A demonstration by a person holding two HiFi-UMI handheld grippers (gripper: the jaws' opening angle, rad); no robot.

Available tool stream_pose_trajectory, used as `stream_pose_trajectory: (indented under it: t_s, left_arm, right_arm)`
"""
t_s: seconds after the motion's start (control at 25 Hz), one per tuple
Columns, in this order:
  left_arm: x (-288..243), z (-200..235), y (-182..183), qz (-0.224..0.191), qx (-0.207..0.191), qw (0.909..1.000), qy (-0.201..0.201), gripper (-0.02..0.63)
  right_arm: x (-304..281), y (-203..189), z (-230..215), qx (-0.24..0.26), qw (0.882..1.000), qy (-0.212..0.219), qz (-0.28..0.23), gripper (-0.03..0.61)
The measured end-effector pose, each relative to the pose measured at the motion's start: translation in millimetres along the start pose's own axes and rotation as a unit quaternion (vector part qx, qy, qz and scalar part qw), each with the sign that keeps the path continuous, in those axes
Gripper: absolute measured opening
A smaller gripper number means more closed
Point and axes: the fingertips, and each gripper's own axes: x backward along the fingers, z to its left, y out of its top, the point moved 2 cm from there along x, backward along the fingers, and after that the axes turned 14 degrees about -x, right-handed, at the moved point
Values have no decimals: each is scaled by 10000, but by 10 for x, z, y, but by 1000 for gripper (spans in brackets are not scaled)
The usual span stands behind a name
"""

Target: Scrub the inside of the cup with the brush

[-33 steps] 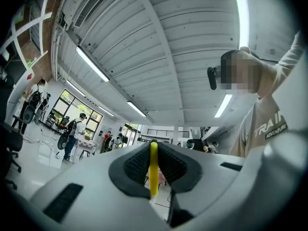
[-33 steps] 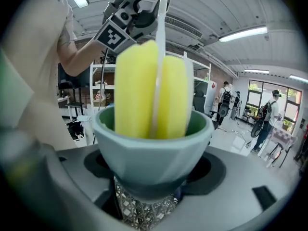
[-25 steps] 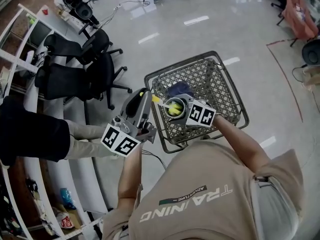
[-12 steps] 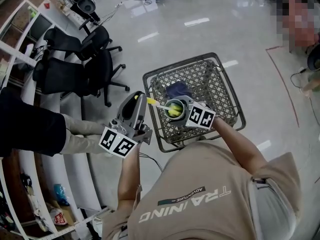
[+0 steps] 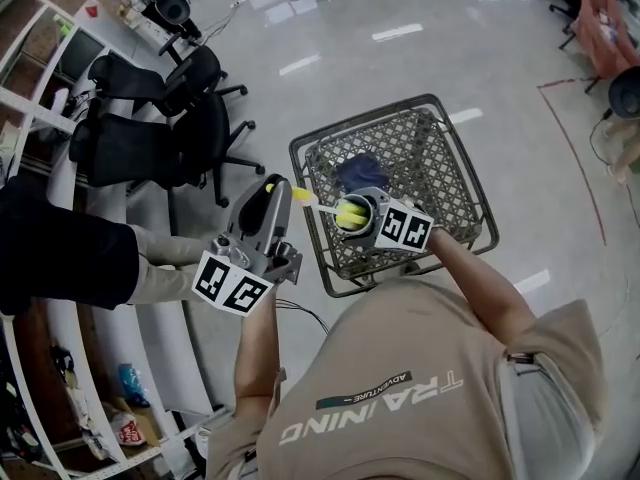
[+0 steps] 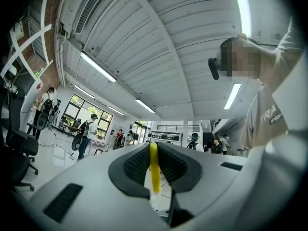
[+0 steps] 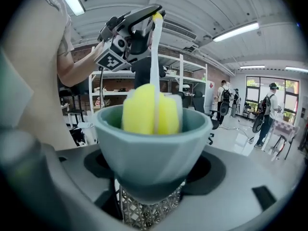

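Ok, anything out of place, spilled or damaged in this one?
Nothing stands out. The right gripper is shut on the cup, held upright over the wire basket. The left gripper is shut on the brush by its handle, and the yellow sponge head sits inside the cup. No spill or damage shows.

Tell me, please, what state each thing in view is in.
left gripper: fingers shut on the brush handle.
right gripper: fingers shut on the cup.
cup: opening up, held over the wire basket, brush head inside.
brush: yellow head down in the cup, handle up.
wire basket: open-topped, holding a dark blue thing.
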Motion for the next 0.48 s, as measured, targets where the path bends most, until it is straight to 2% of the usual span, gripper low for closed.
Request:
stream_pose_trajectory:
  t_s: [0.32, 0.48]
  left_arm:
    - [-49, -58, 223, 8, -473, 9987, -203, 54]
    - [-74, -111, 227, 22, -510, 9982, -329, 52]
  right_arm:
    - [-20, -255, 87, 193, 9990, 43, 396, 396]
    - [-19, -306, 45, 150, 9987, 15, 477, 396]
